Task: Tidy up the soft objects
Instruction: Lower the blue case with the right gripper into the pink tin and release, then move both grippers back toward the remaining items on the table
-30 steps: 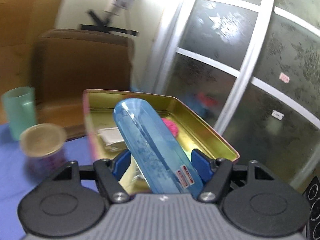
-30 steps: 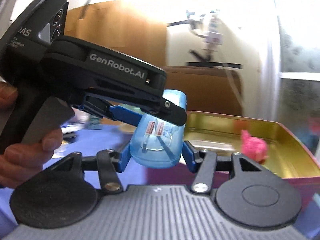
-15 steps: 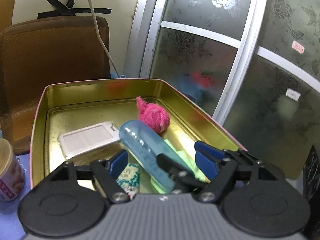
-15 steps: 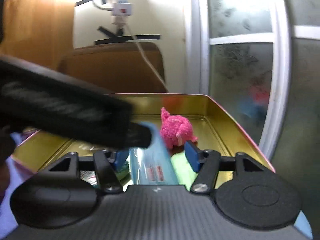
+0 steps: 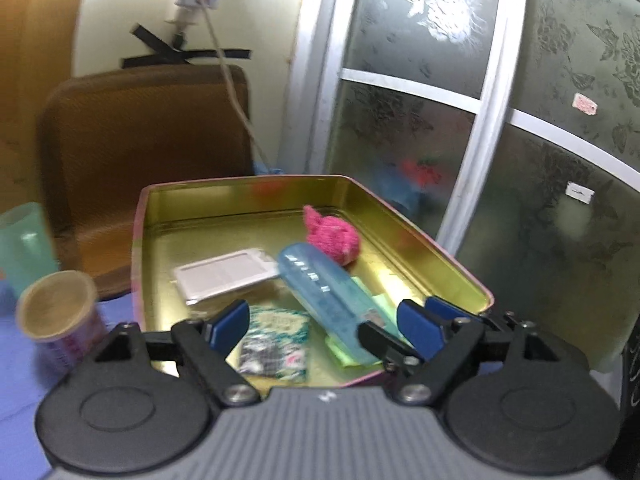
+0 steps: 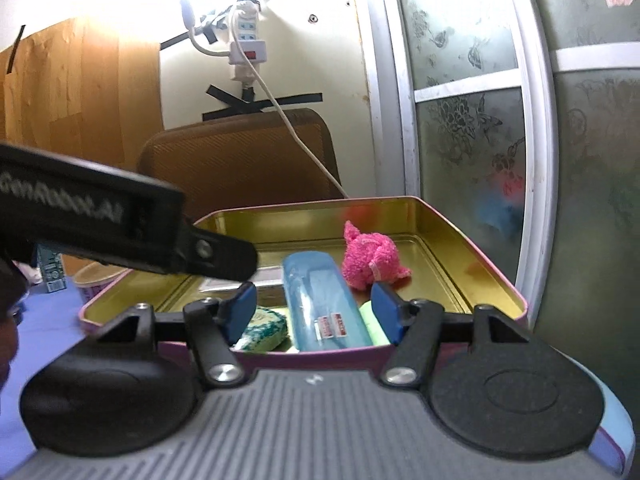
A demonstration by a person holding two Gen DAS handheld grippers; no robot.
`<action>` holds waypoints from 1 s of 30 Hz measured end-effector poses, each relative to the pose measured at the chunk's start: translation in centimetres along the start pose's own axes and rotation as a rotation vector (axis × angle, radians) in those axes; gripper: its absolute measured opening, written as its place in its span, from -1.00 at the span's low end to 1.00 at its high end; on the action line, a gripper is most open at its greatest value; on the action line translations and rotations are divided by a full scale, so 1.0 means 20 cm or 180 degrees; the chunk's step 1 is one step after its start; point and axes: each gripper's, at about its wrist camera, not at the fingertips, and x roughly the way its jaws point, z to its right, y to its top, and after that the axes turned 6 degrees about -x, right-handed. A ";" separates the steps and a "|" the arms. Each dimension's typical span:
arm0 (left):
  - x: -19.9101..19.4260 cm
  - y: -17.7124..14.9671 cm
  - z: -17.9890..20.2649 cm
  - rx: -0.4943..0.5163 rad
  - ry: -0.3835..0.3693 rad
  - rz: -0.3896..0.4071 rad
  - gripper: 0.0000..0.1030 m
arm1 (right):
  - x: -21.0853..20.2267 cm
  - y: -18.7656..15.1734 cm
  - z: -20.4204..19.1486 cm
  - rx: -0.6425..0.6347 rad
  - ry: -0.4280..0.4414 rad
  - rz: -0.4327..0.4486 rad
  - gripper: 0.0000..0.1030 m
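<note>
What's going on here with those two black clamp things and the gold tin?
A person is sorting small items into an open gold tin using two handheld grippers. A blue translucent case lies inside it, next to a pink fuzzy toy, a white card, a patterned packet and a green piece. Both the left gripper and the right gripper are open and empty, poised at the tin's near edge. Two cups stand outside on the blue cloth.

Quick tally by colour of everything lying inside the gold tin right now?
Pink: 1, fuzzy pink plush toy
Blue: 1, translucent blue plastic case
White: 1, flat white card sleeve
Green: 2, patterned green-white packet, light green flat piece
Total: 5, in the gold metal tin
</note>
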 end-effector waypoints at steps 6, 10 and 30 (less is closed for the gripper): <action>-0.15 -0.08 -0.09 -0.0051 0.0284 0.0021 0.63 | -0.07 -0.02 -0.07 -0.0076 0.0053 -0.0041 0.28; -0.23 -0.15 -0.18 -0.0133 0.0425 0.0021 0.63 | -0.10 -0.02 -0.10 -0.0077 0.0004 -0.0047 0.28; -0.37 -0.37 -0.50 -0.0376 0.0794 -0.0011 0.63 | -0.18 0.03 -0.33 0.0174 0.0184 -0.0051 0.27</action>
